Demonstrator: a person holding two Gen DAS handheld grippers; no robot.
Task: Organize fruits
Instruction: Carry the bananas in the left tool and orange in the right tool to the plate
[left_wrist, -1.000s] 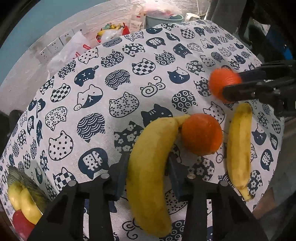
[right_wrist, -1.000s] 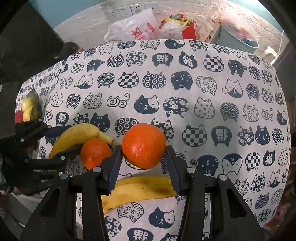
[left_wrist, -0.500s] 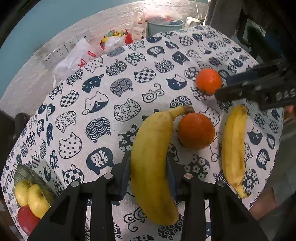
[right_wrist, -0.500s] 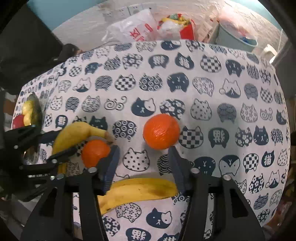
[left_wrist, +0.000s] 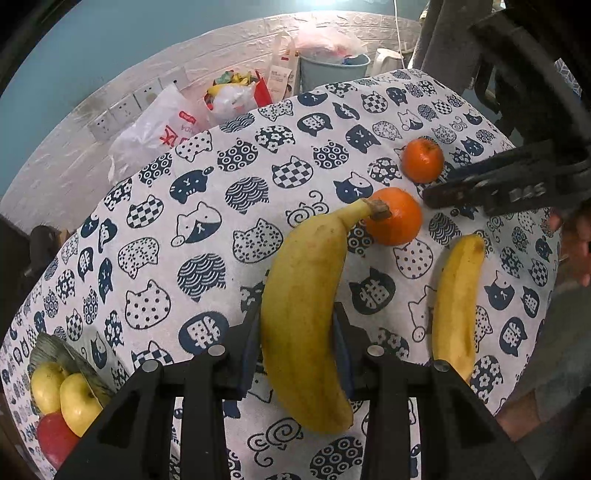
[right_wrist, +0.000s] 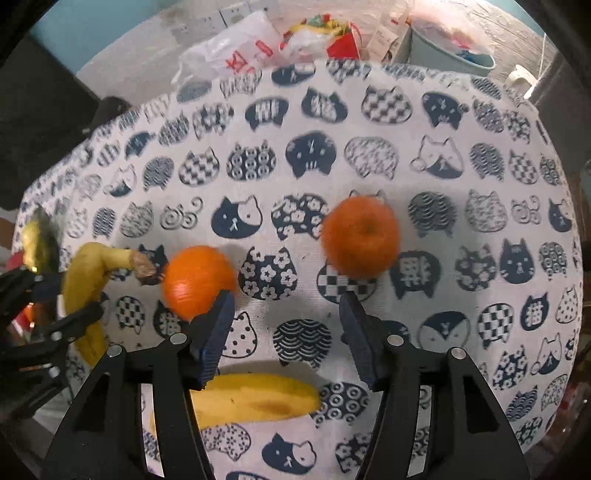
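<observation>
My left gripper (left_wrist: 297, 338) is shut on a large yellow banana (left_wrist: 306, 295), held a little above the cat-print tablecloth (left_wrist: 207, 229). Its stem end reaches an orange (left_wrist: 397, 218) on the cloth. A second orange (left_wrist: 422, 160) lies farther back, and a second banana (left_wrist: 458, 302) lies at the right. My right gripper (right_wrist: 286, 330) has its jaws opening with nothing between them. The released orange (right_wrist: 360, 236) sits on the cloth just beyond the right fingertip. The other orange (right_wrist: 197, 280) is by the left fingertip, and the second banana (right_wrist: 251, 400) lies under the fingers.
A dish (left_wrist: 70, 363) with yellow apples (left_wrist: 75, 402) and a red apple (left_wrist: 53, 439) sits at the cloth's left edge. Plastic bags (left_wrist: 159, 133) and a blue bin (left_wrist: 332, 70) stand behind the table by a wall with sockets. The right gripper's body (left_wrist: 509, 184) reaches in from the right.
My right gripper opened and let the orange down onto the cloth, then drew back from it. My left gripper closed tighter on the banana and lifted it slightly.
</observation>
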